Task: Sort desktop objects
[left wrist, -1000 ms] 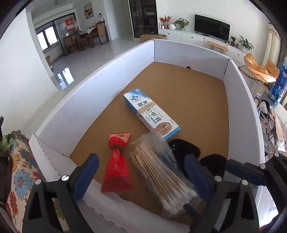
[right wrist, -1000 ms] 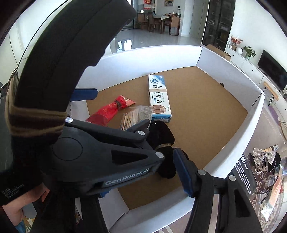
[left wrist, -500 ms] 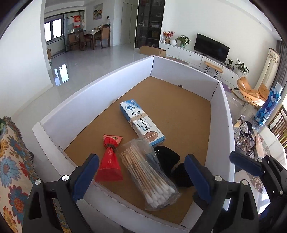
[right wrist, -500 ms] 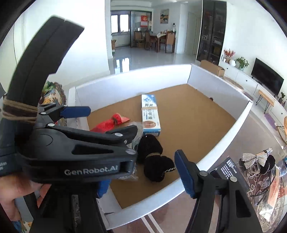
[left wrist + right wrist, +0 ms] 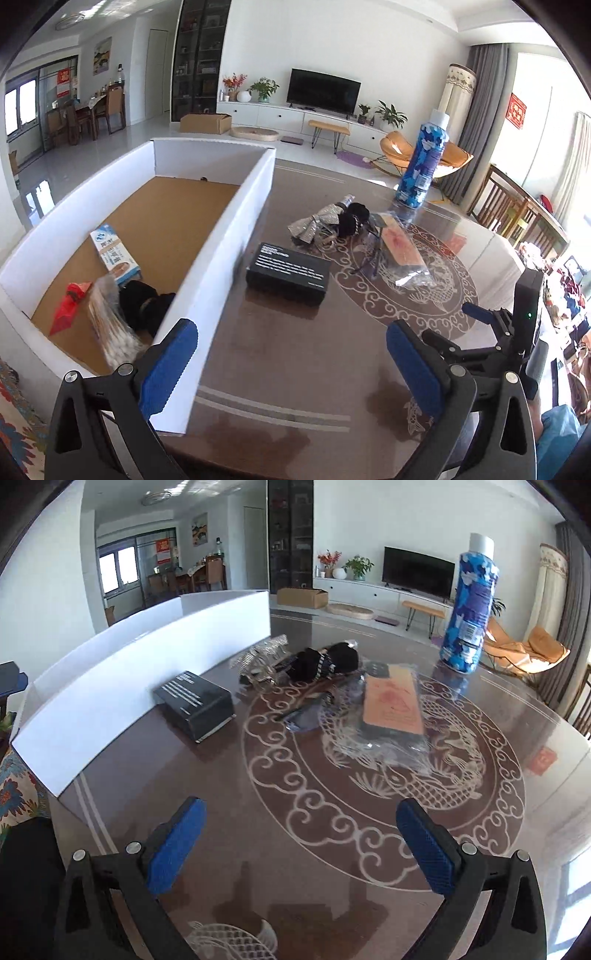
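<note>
both hand-held grippers are over the bare part of the desk point(image 5: 295, 775), pointed down at the things not sorted yet, which looks like the approach for the next pick. left hand-held gripper point(image 5: 291, 358): jaws opening, about as wide as they go, nothing btw them. right hand-held gripper point(image 5: 301, 840): jaws also opening wide, empty too. i think they stand this wide because no object is chosen yet, and a wide gap fits most of these things.

the box point(image 5: 236, 236) is a low white tray w/ brown floor, at the left side of the desk. its walls keep sorted things from sliding out. all inside lie at the near end, close together: a carton point(image 5: 116, 254), a red pouch point(image 5: 68, 308), a swab bag point(image 5: 110, 328) and a black cloth thing point(image 5: 142, 304) touching the swab bag. the far end of the floor is free, so there is room for more.

outside, still on the desk: a black case point(image 5: 194, 705) just beside the box wall, a silver bow point(image 5: 262, 659) touching a black hair piece point(image 5: 325, 662), a clear bag point(image 5: 391, 705) w/ an orange card inside, and a blue bottle point(image 5: 469, 609) upright at the far side. some dark small thing lies btw the case and the clear bag, i cannot tell what.

the case is nearest to the box, prob. the easy next one.
</note>
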Motion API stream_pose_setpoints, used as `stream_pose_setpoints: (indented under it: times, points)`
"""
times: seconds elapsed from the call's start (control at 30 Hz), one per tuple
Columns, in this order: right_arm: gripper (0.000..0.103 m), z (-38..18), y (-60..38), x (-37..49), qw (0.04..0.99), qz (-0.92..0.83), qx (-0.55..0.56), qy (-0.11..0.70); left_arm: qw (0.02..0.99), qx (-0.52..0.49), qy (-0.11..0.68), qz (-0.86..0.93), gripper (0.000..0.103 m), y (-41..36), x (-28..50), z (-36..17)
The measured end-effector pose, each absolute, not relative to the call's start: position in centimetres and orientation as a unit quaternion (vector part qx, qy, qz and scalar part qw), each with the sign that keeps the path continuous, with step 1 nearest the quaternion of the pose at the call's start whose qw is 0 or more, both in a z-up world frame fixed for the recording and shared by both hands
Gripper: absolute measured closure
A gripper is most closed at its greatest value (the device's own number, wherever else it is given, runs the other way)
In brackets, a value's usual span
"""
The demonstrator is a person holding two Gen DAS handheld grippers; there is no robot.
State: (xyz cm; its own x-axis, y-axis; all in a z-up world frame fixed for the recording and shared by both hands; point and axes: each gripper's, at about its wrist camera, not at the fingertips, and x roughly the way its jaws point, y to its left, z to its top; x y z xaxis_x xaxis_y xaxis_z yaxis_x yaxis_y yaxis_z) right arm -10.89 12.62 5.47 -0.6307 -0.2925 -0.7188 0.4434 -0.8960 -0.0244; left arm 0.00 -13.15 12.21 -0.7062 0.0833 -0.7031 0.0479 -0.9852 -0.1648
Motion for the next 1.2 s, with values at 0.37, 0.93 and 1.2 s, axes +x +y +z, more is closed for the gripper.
stream_pose_setpoints:
  times: [0.37, 0.93, 1.2]
  points:
    - [0.000, 2.5, 19.0, -11.2, 0.138, -0.891, 0.423, 0.088, 0.000, -0.478, -0.070, 0.876, 0.000, -6.2, -4.7, 1.6]
    - [0.000, 1.6, 18.7, -11.9, 0.142, -0.878, 0.449, 0.085, -0.056, -0.469, -0.029, 0.881, 0.000, -5.4, -4.7, 0.6]
    - [0.000, 1.7, 18.6, -11.7, 0.143, -0.878, 0.450, 0.081, -0.061, -0.447, -0.029, 0.892, 0.000, -5.2, -4.5, 0.5]
